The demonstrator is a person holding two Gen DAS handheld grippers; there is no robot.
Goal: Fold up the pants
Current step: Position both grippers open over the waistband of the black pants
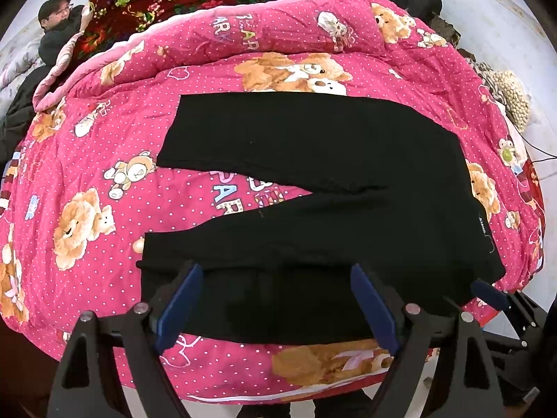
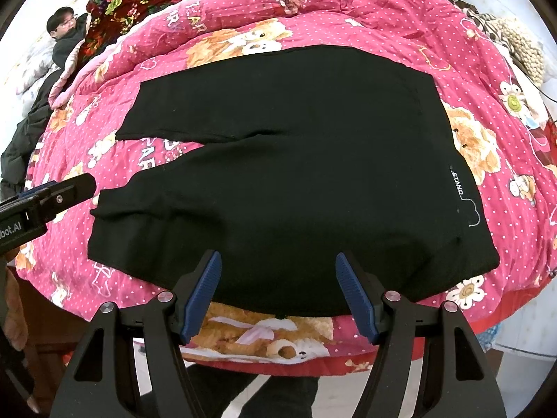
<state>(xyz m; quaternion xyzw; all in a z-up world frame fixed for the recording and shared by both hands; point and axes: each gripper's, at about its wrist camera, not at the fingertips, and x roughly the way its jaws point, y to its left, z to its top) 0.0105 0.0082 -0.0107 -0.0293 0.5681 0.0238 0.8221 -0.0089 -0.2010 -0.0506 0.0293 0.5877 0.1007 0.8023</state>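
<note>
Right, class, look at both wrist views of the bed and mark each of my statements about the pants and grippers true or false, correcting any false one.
1. The black pants lie spread on a pink quilt printed with teddy bears. True.
2. The two legs are stacked one on top of the other. False: they lie apart in a V, with quilt showing between them.
3. The right gripper is open, holding nothing. True.
4. The left gripper is shut on a leg cuff. False: its jaws stand wide open, with nothing clamped between them.
5. White lettering shows near the waistband end. True.
</note>
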